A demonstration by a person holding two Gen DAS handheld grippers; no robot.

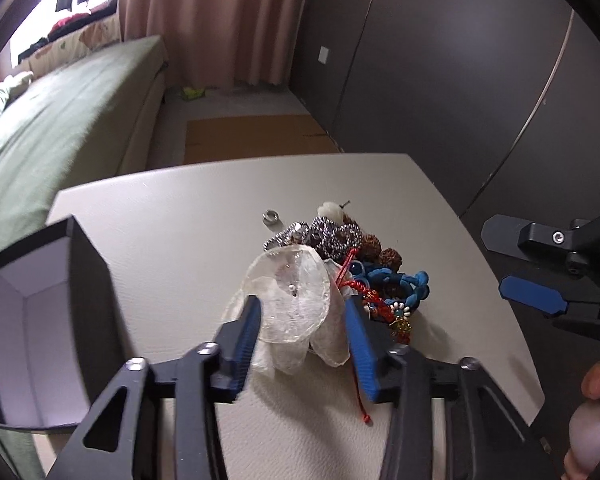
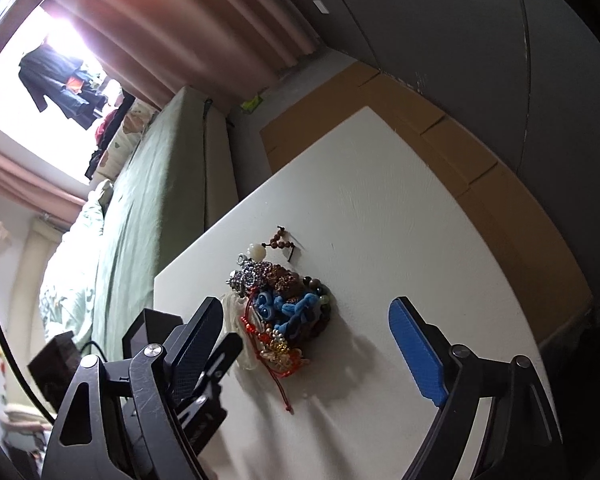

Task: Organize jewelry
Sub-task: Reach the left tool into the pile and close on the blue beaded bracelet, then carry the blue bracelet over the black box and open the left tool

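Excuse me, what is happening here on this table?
A person is sorting a jewelry pile on a white table. The left gripper straddles a translucent shell piece; whether it grips is unclear. The right gripper is open above the pile. An open black box waits, empty as far as visible.

Translucent glossy shell discs, blue cloth cord, matt white table.

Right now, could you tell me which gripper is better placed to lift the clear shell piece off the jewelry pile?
Left. The left gripper already straddles the clear shell piece, with the open box beside it. The right gripper hangs open, off to the side.
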